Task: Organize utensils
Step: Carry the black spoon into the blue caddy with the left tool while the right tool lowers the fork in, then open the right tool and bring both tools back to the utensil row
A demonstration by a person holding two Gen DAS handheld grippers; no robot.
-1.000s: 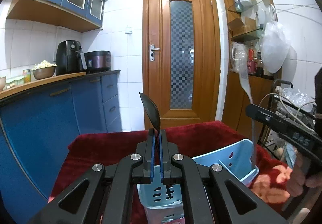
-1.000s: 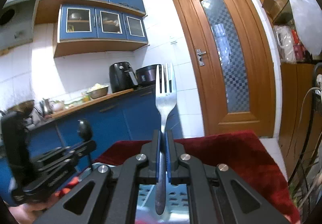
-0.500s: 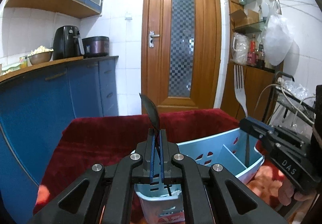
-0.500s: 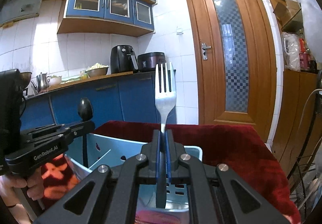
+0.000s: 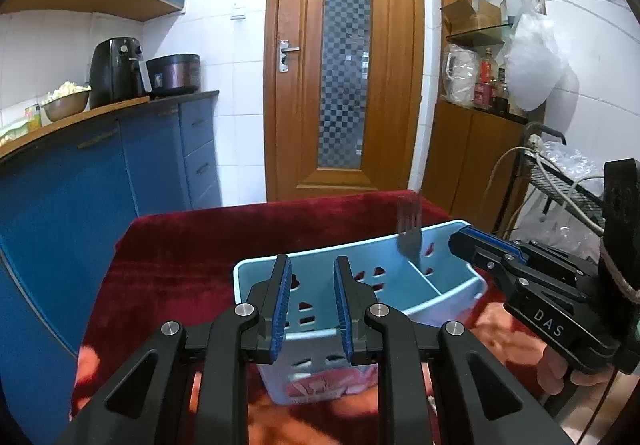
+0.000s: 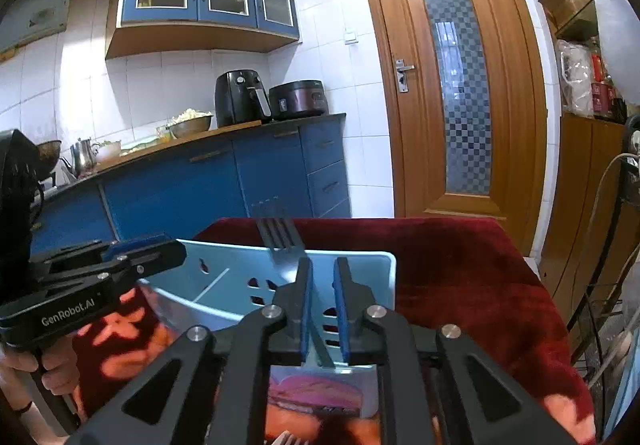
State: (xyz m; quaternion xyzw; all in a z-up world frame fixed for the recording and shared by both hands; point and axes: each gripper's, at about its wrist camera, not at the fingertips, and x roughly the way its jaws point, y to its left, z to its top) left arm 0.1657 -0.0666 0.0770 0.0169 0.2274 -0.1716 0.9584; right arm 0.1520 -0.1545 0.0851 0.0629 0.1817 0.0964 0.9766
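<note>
Room: kitchen with blue cabinets, a wooden door [image 5: 346, 65] straight ahead, and a desk under a dark red cloth [image 5: 192, 245].
Caddy: light blue utensil caddy [image 5: 460, 285] sits on the cloth just beyond both pairs of my fingers, divided inside by a partition.
Left gripper [image 5: 311, 309]: fingers parted, blue pads apart, nothing between them. They hover over the caddy's near-left compartment.
Right gripper [image 6: 321, 311]: fingers also spread, with clear gaps either side of the metal shaft that runs between them, so I judge no grip on it.
Fork [image 6: 282, 241]: standing in the caddy, tines up, handle down inside. From the right wrist its long axis leans up and to the left, running out from between my right fingers. From the left wrist the tines poke above the far rim at the right end.
Key relation: fork lies directly in line with my right fingers, well off to the right of my left ones. Right hand is clearly nearer.
Spoon or other utensils: none visible at my left fingers, and the caddy floor there is hidden.
Next call: I'd guess both hands back straight out and up, right one lifting along the fork's axis so it doesn't snag the tines.
</note>
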